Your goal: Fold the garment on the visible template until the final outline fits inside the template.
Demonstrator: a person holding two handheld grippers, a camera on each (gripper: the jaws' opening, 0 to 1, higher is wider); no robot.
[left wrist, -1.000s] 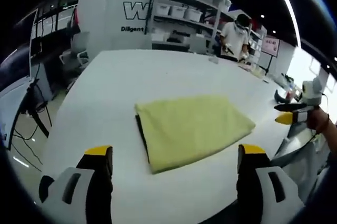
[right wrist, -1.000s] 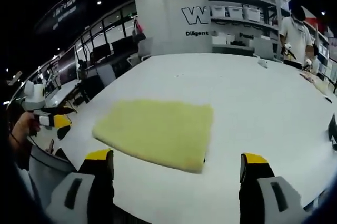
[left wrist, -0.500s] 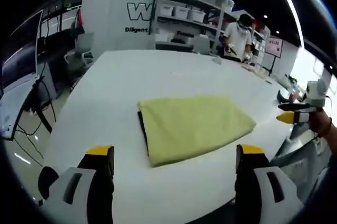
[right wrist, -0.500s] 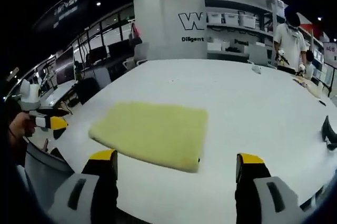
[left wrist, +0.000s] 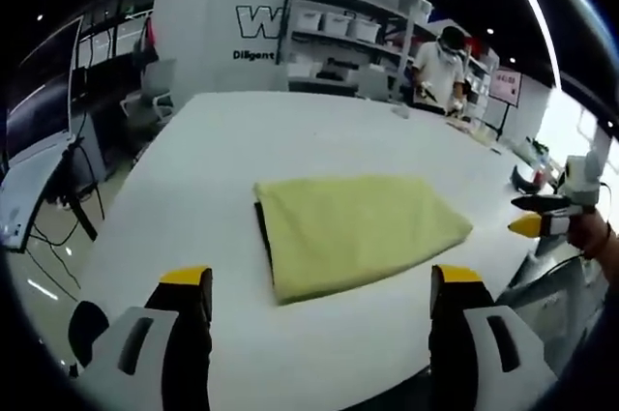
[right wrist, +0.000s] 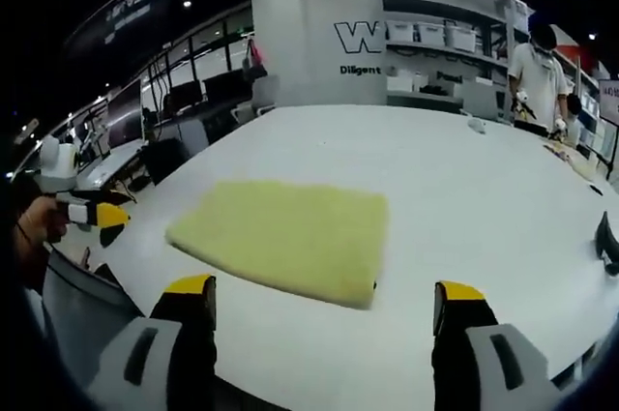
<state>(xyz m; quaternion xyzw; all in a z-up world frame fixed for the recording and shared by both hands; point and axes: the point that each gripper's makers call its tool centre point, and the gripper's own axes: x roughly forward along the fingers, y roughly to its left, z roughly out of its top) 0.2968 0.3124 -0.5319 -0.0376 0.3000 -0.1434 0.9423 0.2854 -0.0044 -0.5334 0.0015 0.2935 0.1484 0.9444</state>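
Both tools are held back off the near edge of the white bench [left wrist: 319, 131], raised above it and aimed across at the folded cloth. In the left gripper view the left tool [left wrist: 319, 280] has its two yellow-tipped jaws rising from the bottom, standing far apart with nothing between them and touching nothing. At the right edge of that view the right tool [left wrist: 542, 216] shows, gripped in a hand [left wrist: 592, 235]; its tips lie close together there. In the right gripper view the right tool [right wrist: 324, 290] shows its jaws spread wide, empty, clear of the bench top. At the left edge of that view the left tool [right wrist: 97, 213] appears in the person's other hand [right wrist: 37, 222], well apart from the cloth.

The garment [left wrist: 358, 230] is a pale yellow cloth, folded into a flat, roughly rectangular pad lying on the bench in front of both tools. Its surface looks smooth, with soft rounded edges. Along its left side in the left gripper view a thin dark strip, the template [left wrist: 262, 242], peeks out from under it; the rest of it is covered. In the right gripper view the garment [right wrist: 285, 237] lies flat with no loose part sticking out.

Beyond the bench stand a shelf [left wrist: 338, 39] with bins and a person [left wrist: 435, 68] in a white top.
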